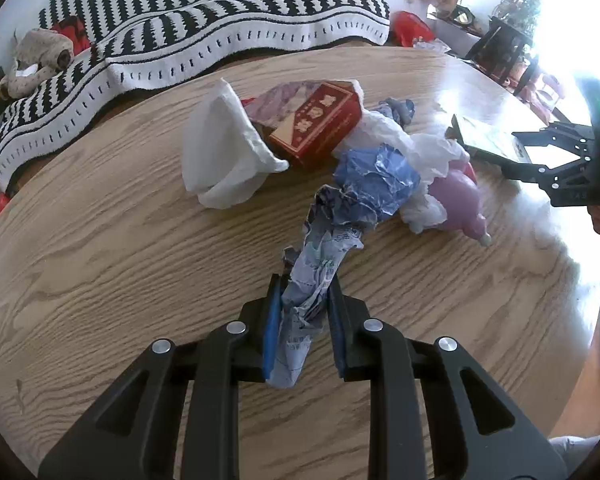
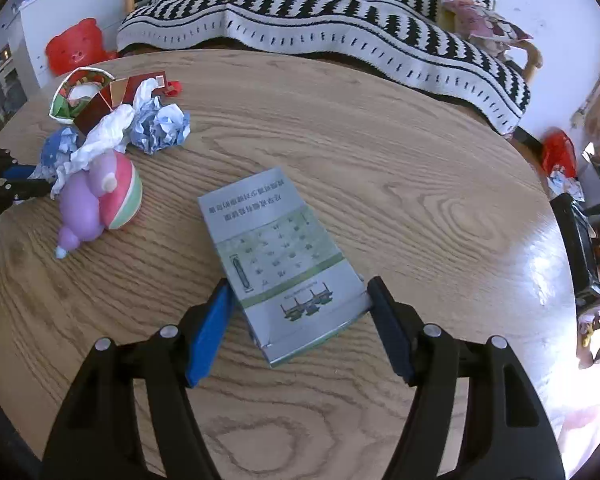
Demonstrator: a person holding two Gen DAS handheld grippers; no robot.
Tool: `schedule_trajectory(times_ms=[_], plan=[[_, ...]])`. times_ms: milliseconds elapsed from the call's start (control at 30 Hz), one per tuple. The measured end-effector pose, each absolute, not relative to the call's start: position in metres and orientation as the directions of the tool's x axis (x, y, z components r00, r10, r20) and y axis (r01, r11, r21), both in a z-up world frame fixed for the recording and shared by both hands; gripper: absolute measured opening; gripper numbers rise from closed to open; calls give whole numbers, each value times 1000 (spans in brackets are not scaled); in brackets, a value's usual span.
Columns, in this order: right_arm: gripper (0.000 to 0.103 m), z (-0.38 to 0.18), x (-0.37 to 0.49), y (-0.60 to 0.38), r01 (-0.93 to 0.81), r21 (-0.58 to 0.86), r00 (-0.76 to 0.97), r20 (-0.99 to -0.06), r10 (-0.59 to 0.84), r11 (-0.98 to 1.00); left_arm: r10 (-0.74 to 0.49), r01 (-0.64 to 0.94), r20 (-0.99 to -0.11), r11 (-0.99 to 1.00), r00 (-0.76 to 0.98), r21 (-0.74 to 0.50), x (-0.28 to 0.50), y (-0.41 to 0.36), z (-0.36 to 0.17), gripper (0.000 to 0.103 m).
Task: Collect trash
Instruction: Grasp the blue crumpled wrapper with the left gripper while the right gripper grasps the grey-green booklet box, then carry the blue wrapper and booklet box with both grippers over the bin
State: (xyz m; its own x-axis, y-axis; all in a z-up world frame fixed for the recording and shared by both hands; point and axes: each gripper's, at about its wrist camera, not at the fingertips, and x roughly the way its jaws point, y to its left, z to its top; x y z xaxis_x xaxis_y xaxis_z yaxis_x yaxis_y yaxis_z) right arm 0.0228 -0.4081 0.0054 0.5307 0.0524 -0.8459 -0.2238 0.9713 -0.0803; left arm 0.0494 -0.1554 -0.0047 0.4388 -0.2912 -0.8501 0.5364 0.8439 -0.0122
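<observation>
— While astride the near end of the box (image 2: 278, 264) on the table (image 2: 380, 160), right gripper (image 2: 300, 322): spread, pads not visibly pressing. Long axis runs away, skewed left.
— Left gripper (image 1: 302, 320): pinching crumpled paper (image 1: 320, 264) near the pile.

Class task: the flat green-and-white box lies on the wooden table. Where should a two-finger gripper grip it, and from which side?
Grip the green-and-white box across its two long edges near the closest end, coming down from above. It lies flat, so only its thin sides offer faces; the right gripper already straddles that width.
</observation>
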Motion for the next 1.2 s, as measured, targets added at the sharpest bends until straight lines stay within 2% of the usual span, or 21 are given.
schedule_trajectory(times_ms=[67,133,300,367,400,500,533,1200], plan=[[72,4,24,-406,-240,-40,489,-868,85,970,-284,541,-852,841,441,-1,49,-157,-5,21],[95,1,26,-399,-274,-80,465,-883,59,958,-286,544,-852,839,439,-2,49,-156,-5,21],[95,1,45,-395,-317,-72,432,-898,77,946,-291,541,-853,841,433,-13,51,-151,-5,21],[94,0,56,-395,-350,-37,401,-909,114,936,-291,544,-854,839,431,-11,49,-151,-5,21],[89,0,59,-396,-356,-4,379,-915,140,935,-291,546,-854,838,431,-10,48,-150,-5,21],[64,7,65,-397,-363,3,364,-920,145,932,-293,547,-855,837,428,-13,47,-148,-5,21],[62,7,66,-396,-360,0,357,-924,138,933,-293,546,-855,838,428,-14,45,-147,-5,21],[61,20,10,-403,-111,-55,422,-907,-2,992,-294,534,-840,845,455,-7,27,-138,4,21]])
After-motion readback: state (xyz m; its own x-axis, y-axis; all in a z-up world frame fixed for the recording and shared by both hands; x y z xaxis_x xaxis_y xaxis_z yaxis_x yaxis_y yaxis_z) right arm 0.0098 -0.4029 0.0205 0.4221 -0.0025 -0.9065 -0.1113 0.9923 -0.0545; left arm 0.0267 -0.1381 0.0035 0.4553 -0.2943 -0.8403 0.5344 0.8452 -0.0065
